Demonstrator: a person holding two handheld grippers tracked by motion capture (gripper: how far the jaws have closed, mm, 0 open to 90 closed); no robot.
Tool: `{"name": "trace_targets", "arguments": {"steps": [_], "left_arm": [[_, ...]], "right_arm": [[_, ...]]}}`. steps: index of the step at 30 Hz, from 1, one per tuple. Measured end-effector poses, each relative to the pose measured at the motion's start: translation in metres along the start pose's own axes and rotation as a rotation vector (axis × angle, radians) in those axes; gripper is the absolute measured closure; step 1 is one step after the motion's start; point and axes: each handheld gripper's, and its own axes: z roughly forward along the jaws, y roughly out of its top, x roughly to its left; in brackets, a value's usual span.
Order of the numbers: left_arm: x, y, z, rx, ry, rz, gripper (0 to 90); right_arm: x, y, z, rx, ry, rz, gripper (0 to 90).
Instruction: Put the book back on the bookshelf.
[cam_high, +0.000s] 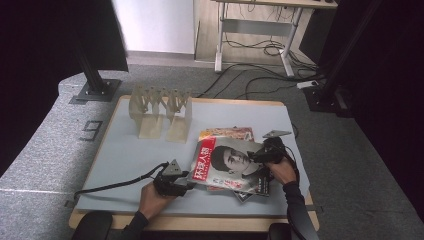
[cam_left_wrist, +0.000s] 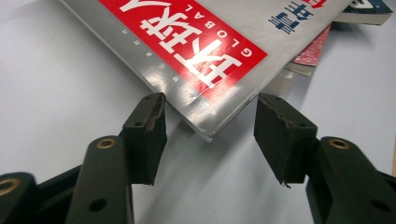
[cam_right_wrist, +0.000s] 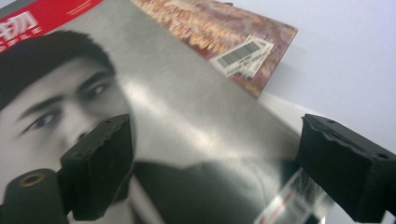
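Open tongs (cam_right_wrist: 210, 163) hover over the top magazine (cam_right_wrist: 187, 112); a brownish magazine (cam_right_wrist: 224, 28) lies beneath.

You're in a lab or office test room: grey carpet floor (cam_high: 45, 150), black stand posts (cam_high: 92, 75) bolted on base plates, a height-adjustable desk frame (cam_high: 255, 45) behind with loose cables (cam_high: 250, 82) trailing, and a plain grey-topped bench (cam_high: 120, 160).
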Motion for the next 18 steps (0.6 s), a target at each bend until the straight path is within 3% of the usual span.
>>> {"name": "trace_targets", "arguments": {"steps": [8,18], "left_arm": [[0.002,-0.002,0.002,-0.002,-0.004,-0.006,45.0],[0.012,0.003,0.004,-0.007,0.002,-0.036,46.7]], "right_arm": [[-0.006,0.010,0.020,0.032,0.044,0.014,7.9],[-0.013,0.000,0.011,0.042,0.077,0.058,9.6]]}}
